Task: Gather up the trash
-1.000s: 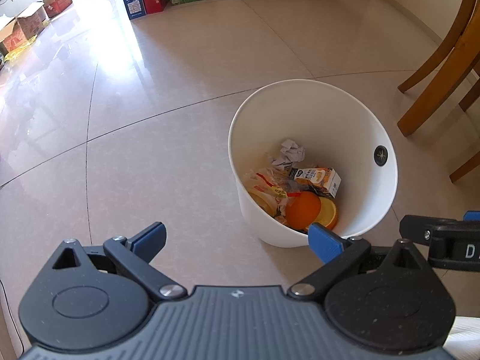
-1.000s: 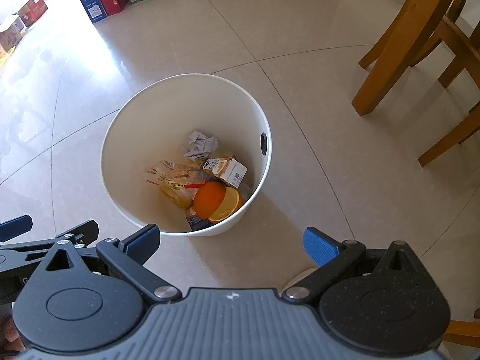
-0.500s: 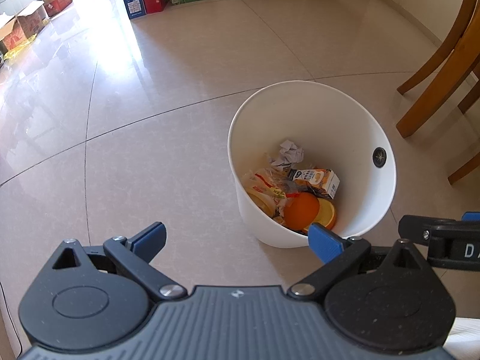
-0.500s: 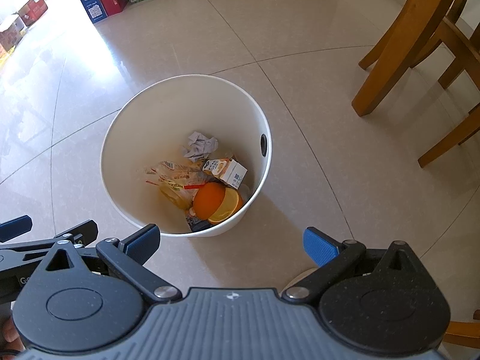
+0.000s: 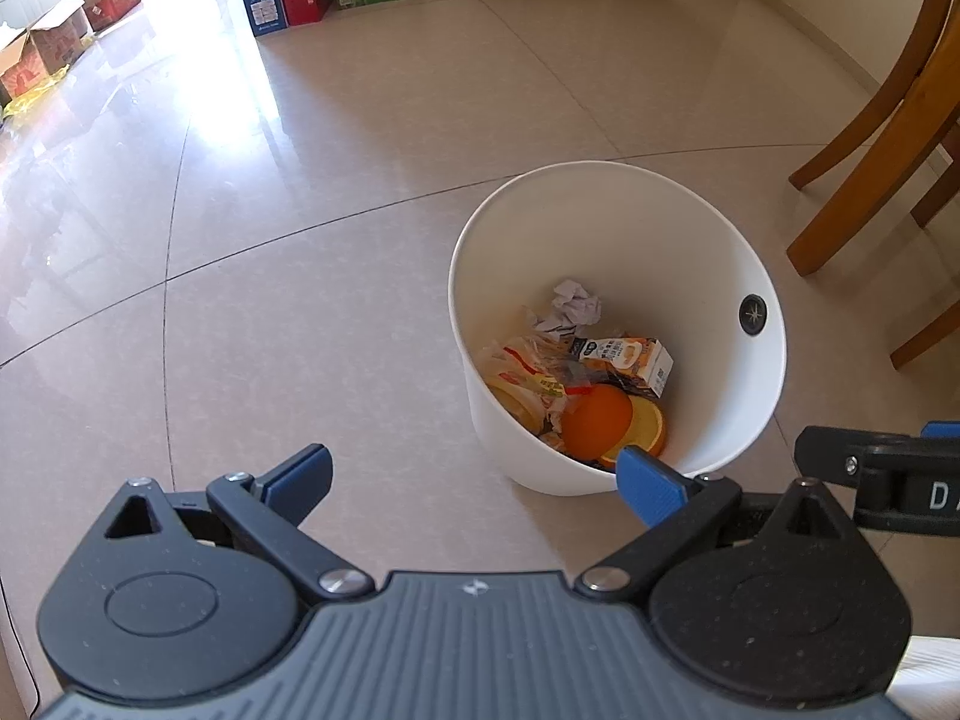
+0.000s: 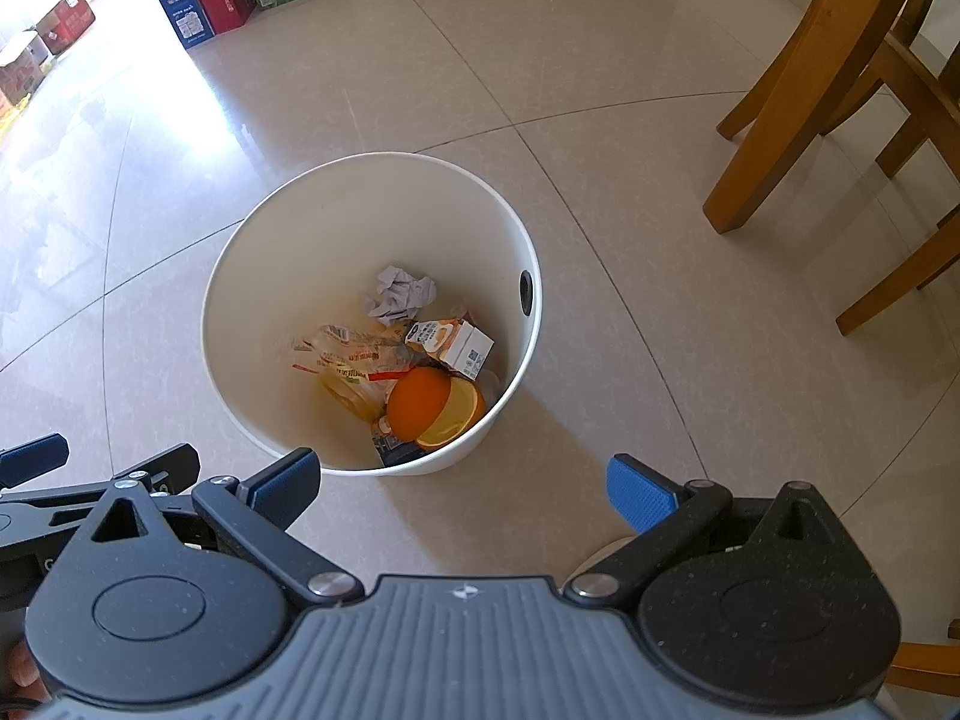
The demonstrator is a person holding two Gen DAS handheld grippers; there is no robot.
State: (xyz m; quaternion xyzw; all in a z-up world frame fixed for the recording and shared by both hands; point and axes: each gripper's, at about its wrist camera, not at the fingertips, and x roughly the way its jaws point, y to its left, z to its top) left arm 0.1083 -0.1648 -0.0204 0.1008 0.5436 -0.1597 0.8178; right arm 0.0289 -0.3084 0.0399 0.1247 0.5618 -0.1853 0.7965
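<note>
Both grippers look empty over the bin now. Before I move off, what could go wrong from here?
1. The white bin is light-looking and stands free on the glossy tile floor; the left gripper, open, overlaps its near rim, so a low swing might tip it.
2. The right gripper, also open, has wooden chair legs to its right; a wide turn may clip them.

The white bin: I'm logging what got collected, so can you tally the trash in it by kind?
In the white bin:
Crumpled paper: 1
Drink carton: 1
Plastic snack wrapper: 1
Orange pieces: 2
Dark item at the bottom, mostly hidden: 1
Total: 6 visible
</note>
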